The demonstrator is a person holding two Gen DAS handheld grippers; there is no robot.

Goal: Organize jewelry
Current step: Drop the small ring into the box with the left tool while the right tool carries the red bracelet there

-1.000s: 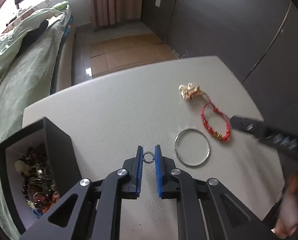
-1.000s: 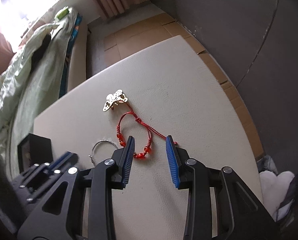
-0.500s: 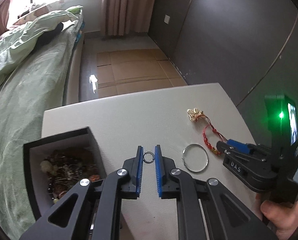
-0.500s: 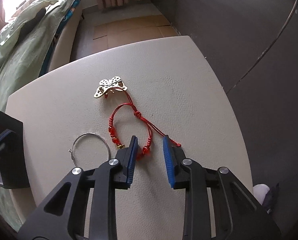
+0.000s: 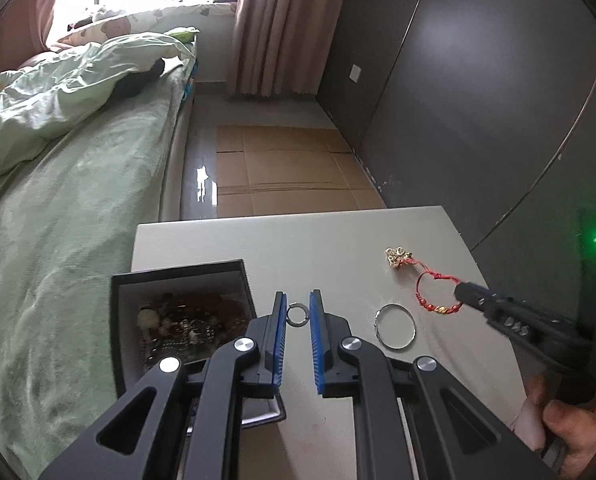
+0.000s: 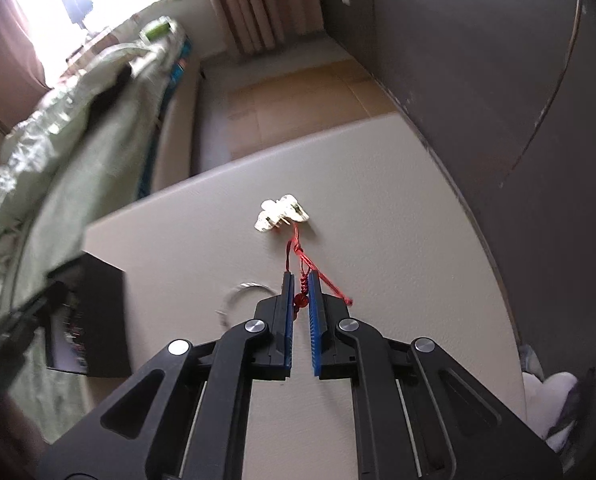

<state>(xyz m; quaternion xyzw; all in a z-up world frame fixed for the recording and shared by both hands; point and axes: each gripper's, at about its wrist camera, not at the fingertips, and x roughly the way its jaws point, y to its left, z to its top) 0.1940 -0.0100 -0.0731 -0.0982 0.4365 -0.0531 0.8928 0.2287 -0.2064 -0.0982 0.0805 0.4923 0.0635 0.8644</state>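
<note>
My left gripper is shut on a small silver ring, held above the table beside the open black jewelry box, which holds several pieces. My right gripper is shut on the red beaded cord bracelet, whose cord trails back to a gold butterfly ornament lying on the table. In the left wrist view the right gripper pinches the bracelet next to the same gold ornament. A silver hoop bangle lies flat between the two grippers; its blurred edge shows beside the right fingers.
The cream table ends at a dark wall on the right and a bed with green covers on the left. Cardboard sheets cover the floor beyond. A hand holds the right gripper's handle.
My left gripper rose and moved toward the box with the ring. The right jaws closed onto the red bracelet and began lifting it, drawing its loop into a straight strand.
</note>
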